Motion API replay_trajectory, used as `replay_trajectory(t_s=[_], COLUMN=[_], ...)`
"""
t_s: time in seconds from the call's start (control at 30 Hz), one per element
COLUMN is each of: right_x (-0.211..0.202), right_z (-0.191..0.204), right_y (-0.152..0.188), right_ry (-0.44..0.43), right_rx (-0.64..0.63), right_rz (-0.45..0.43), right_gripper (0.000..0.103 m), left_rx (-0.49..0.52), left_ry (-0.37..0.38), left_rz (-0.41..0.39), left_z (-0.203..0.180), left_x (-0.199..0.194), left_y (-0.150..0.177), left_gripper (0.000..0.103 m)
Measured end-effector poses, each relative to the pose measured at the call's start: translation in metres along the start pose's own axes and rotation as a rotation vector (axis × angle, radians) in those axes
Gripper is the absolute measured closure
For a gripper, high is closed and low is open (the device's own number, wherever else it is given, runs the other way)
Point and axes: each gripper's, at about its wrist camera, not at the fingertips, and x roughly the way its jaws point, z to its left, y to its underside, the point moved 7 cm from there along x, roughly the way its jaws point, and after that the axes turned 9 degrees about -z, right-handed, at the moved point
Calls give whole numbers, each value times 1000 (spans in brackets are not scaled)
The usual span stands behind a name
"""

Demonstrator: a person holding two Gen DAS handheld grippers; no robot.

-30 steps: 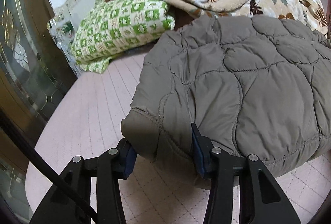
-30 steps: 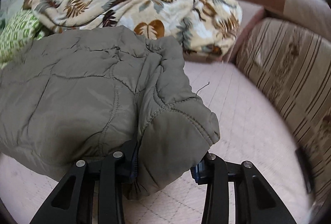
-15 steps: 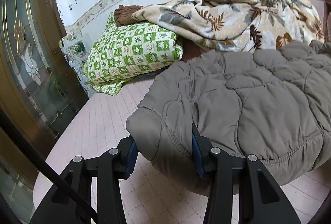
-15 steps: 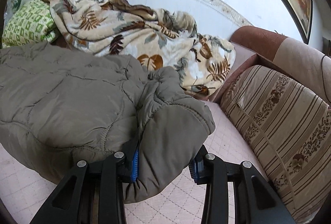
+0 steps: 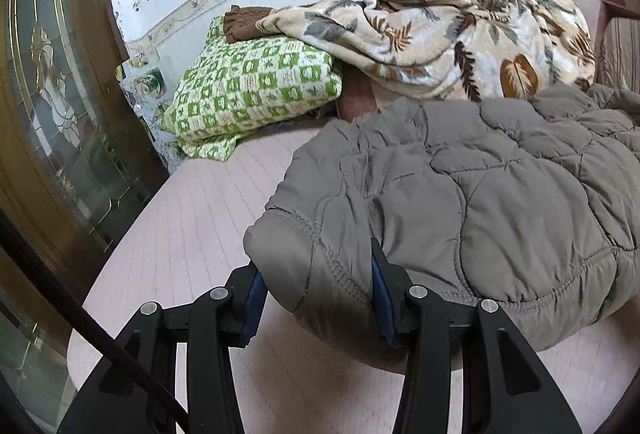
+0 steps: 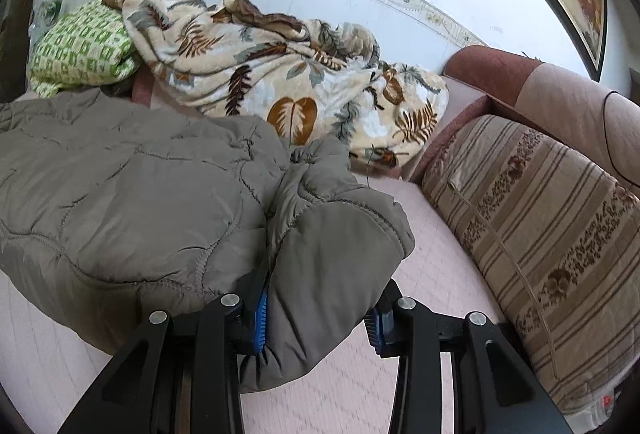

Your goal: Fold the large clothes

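A grey-brown quilted jacket [image 5: 500,193] lies bunched on a pink bed surface [image 5: 208,234]. My left gripper [image 5: 316,298] is shut on the jacket's left corner, a thick fold of padded cloth pressed between its blue pads. In the right wrist view the same jacket [image 6: 140,201] spreads to the left, and my right gripper [image 6: 318,310] is shut on its right corner, which bulges up over the fingers. Both held corners are lifted off the bed, and the cloth between them sags toward the bedding behind.
A leaf-print blanket [image 5: 440,37] and a green checked pillow [image 5: 256,89] lie against the back wall. A striped sofa cushion [image 6: 540,234] borders the bed on the right. A glass-panelled wooden door [image 5: 48,113] stands at the left.
Both grippers have risen and pulled back with the jacket's corners still in them. The jacket has drawn toward me, showing more of the wall, blanket and pillow.
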Motion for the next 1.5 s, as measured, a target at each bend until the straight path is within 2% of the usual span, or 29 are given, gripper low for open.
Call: replay_trajectory(t_s=[0.23,0.3,0.4,0.5,0.53,0.63,0.67,0.7,0.77,0.83,0.9,1.0,1.07,1.17,1.23,1.3,1.4,1.5], right_x=[-24,-21,-2,9,10,4,1,-3,-16,-27,-35,-41,-33,-6,16,29,24,6], right_z=[2,2,2,-13,-25,-61,-70,-79,-103,-108,-98,-60,-35,-30,-36,-39,-42,-42], right_y=[27,39,65,85,91,100,101,101,99,85,64,33,30,54,88,111,106,81], right_ry=[-15,-30,-93,-160,-205,-236,-230,-208,-97,-100,-147,-211,-253,-240,-232,-272,-265,-248], right_rx=[17,43,133,322,451,699,739,762,775,779,731,572,523,548,664,789,777,731], right_rz=[33,75,198,309,343,360,347,328,262,171,91,19,49,174,302,383,367,256], right_gripper=[62,62,57,39,32,25,25,25,24,24,26,35,45,48,49,49,48,48], left_rx=[6,29,31,-38,-89,-217,-259,-289,-307,-331,-330,-255,-204,-131,-115,-143,-133,-160], left_ry=[-7,2,19,37,30,13,5,-40,-138,-151,-118,3,74,81,70,79,54,74], left_rz=[48,107,190,212,218,209,210,200,152,86,22,-35,-24,66,186,243,199,82], left_z=[-2,-7,-9,2,13,42,52,62,78,81,71,27,0,-20,-24,-23,-23,-24], left_x=[-17,-9,4,3,2,-4,-5,-7,-14,-22,-31,-37,-35,-14,7,15,6,-18], left_y=[29,42,59,60,60,58,58,58,52,41,27,9,9,24,47,58,46,24], left_gripper=[55,53,49,36,27,22,22,22,22,22,22,22,22,22,22,22,22,22])
